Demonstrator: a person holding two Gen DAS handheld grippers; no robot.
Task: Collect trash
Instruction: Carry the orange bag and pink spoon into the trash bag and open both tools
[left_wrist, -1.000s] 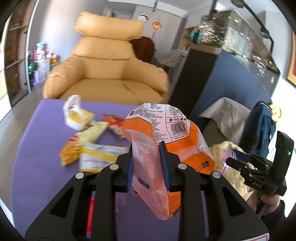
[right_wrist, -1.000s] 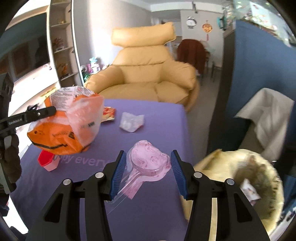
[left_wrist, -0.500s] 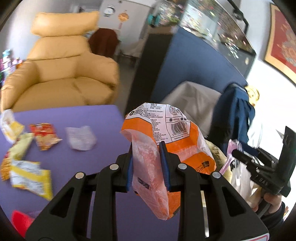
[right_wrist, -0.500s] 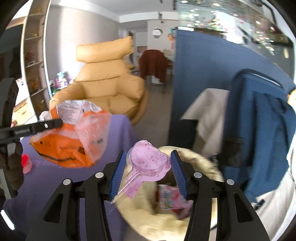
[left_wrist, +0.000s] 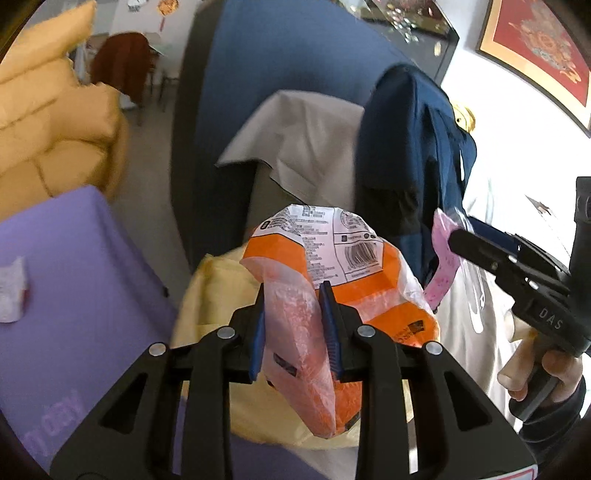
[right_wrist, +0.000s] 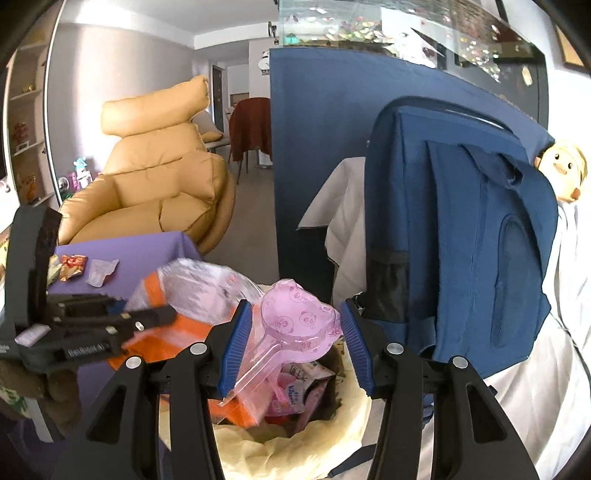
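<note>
With the left gripper (left_wrist: 291, 310) clamping an orange snack bag (left_wrist: 354, 291) and the right gripper (right_wrist: 295, 339) gripping a pink plastic package (right_wrist: 295, 325), both hover over the yellow-lined bin (right_wrist: 295, 446), unreleased, while 3 wrappers (right_wrist: 86, 267) wait on the purple table (right_wrist: 147, 251).

Left gripper (left_wrist: 293, 325) jaws closed down, pinching the orange snack bag (left_wrist: 354, 291). Right gripper (right_wrist: 295, 347) jaws part-spread, clamping the pink plastic wrapper (right_wrist: 295, 328); bare hand (left_wrist: 543, 373) wraps its handle
</note>
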